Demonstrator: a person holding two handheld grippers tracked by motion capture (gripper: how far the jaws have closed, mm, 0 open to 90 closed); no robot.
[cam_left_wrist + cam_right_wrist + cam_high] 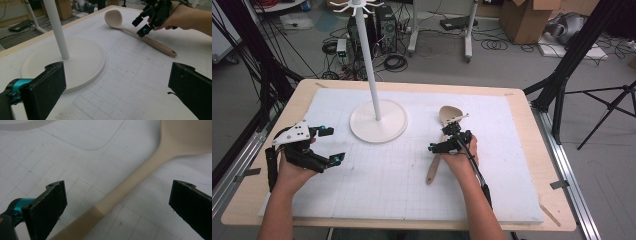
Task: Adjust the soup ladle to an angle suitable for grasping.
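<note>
A pale wooden spoon [432, 170] lies on the white gridded mat [377, 190], right of centre, with its bowl pointing away from me. My right gripper [444, 137] hovers open just over the spoon's handle. In the right gripper view the handle [125, 185] runs diagonally between the two spread jaws of my right gripper [119, 195], which do not touch it. My left gripper [334, 145] stands open over the mat's left side, holding nothing. In the left gripper view my left gripper [117, 75] faces the spoon [160, 46] and the right gripper [140, 26].
A white stand [378, 122] with a round base, a tall pole and hooks on top sits at the mat's back centre, also seen as the stand [82, 57] close to my left gripper. The wooden table rim [542, 150] borders the mat. Cables, boxes and tripod legs lie beyond.
</note>
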